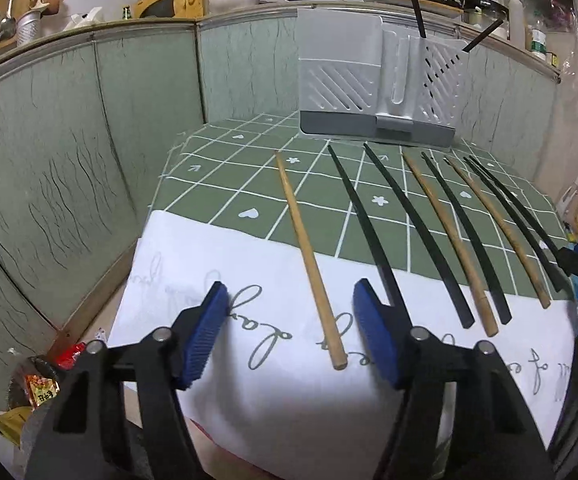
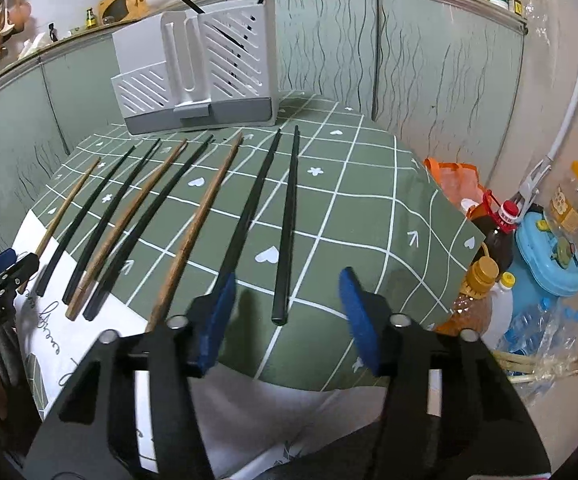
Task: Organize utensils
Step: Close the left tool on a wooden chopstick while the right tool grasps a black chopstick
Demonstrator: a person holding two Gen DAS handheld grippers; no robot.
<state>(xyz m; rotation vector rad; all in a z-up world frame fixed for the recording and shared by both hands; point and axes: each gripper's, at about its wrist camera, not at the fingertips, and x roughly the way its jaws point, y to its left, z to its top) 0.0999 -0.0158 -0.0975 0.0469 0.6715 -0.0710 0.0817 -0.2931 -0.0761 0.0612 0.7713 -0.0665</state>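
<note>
The left gripper (image 1: 289,320) hovers over the white cloth (image 1: 225,272) at the near edge of the table, jaws spread wide and holding nothing. Between its blue pads (image 1: 205,332) lies the butt of the leftmost wooden chopstick (image 1: 309,256), so this looks like a line-up for a pinch at the thick end, where the stick is easiest to grip.

To the right the remaining chopsticks fan out across the green checked tablecloth (image 1: 249,184), black and wooden ones alternating, tips toward the far edge and butts toward the near edge. Laid apart like this, each can be taken singly.

At the far edge stands the grey utensil holder (image 1: 377,92), its right compartment already carrying two black chopsticks (image 1: 419,12), which suggests the sorting is only begun.

The right gripper (image 2: 289,312) hangs over the near right part of the table, also wide open and empty. The rightmost black chopstick (image 2: 289,220) ends just between its fingers, its neighbour (image 2: 249,208) running under the left finger. Judging by that, this stick is its next pick.
</note>
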